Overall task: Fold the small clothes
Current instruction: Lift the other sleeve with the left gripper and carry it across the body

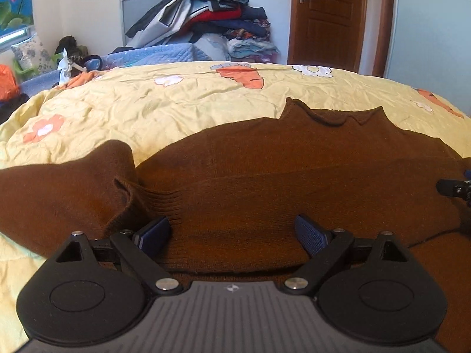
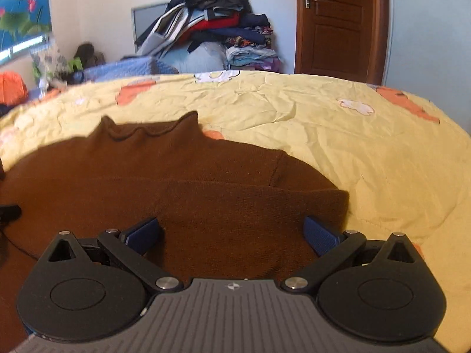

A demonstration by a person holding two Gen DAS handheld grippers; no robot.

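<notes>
Yellow quilt [image 1: 176, 103] bears brown sweater [image 1: 265, 161] under both open claws.

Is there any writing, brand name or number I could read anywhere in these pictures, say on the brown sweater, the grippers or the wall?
No readable text anywhere.
Left gripper: only a small round emblem on its body, no letters.
Right gripper: the same emblem, no letters.
Brown sweater: no label or print shows.
Yellow quilt: flower and carrot pictures only.
Wall picture: lotus flowers, no words.

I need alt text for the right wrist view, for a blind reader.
An open gripper hovers over a brown sweater spread flat on a yellow floral quilt. Behind the bed stand a heap of clothes and a brown wooden door.
</notes>
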